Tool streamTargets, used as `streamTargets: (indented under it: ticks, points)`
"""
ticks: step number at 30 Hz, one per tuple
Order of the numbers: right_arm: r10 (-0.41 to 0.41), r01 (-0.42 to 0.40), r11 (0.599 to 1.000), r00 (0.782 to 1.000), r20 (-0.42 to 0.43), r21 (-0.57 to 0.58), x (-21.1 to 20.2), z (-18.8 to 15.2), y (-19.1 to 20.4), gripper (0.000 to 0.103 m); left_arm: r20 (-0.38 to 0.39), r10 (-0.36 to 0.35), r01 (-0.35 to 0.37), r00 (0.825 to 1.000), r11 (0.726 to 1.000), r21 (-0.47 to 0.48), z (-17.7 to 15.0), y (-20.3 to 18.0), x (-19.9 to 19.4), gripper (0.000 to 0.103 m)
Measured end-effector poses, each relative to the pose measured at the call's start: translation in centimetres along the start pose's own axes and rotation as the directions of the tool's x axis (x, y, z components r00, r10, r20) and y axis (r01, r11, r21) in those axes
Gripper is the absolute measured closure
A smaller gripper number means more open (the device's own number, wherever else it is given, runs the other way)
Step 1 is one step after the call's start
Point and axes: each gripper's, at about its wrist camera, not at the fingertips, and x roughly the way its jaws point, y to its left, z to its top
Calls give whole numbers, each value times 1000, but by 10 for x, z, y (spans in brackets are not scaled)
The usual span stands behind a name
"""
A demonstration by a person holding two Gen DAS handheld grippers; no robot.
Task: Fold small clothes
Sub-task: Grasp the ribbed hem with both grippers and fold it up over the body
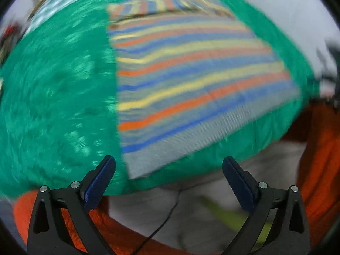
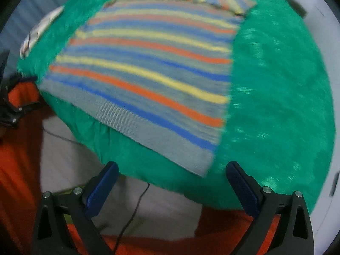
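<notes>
A small striped knitted sweater (image 1: 191, 80) in grey, blue, orange and yellow lies flat on a green cloth-covered table (image 1: 59, 97), its grey ribbed hem toward me and its sleeves folded across the far end. The right wrist view shows the same sweater (image 2: 153, 72) on the green table (image 2: 280, 97). My left gripper (image 1: 169, 165) hangs open just off the hem's left corner, holding nothing. Off the hem's right corner, my right gripper (image 2: 172, 170) is open too and holds nothing. Both views are motion-blurred.
An orange garment (image 1: 318, 159) on a person stands close behind the table's near edge; it also shows in the right wrist view (image 2: 19, 159). A thin black cable (image 2: 136, 208) runs over the pale floor. The left gripper (image 2: 12, 110) shows at the left edge. A patterned item (image 2: 40, 29) lies at the table's far left.
</notes>
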Motion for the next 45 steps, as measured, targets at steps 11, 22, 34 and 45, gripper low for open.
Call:
streamTargets:
  ticks: [11, 22, 34, 45]
  points:
    - [311, -313, 852, 947, 76, 420, 25, -14, -65, 33, -80, -101, 85, 992, 979, -184, 15, 31, 50, 43]
    - [335, -351, 830, 935, 117, 433, 14, -3, -62, 97, -97, -166, 140, 981, 963, -232, 24, 33, 35, 97]
    - [286, -474, 759, 858, 427, 446, -14, 89, -101, 97, 182, -251, 301, 951, 889, -345, 145, 98, 20, 98]
    - [169, -448, 767, 831, 529, 458, 1, 245, -173, 97, 230, -161, 243, 960, 886, -395, 299, 146, 72, 98]
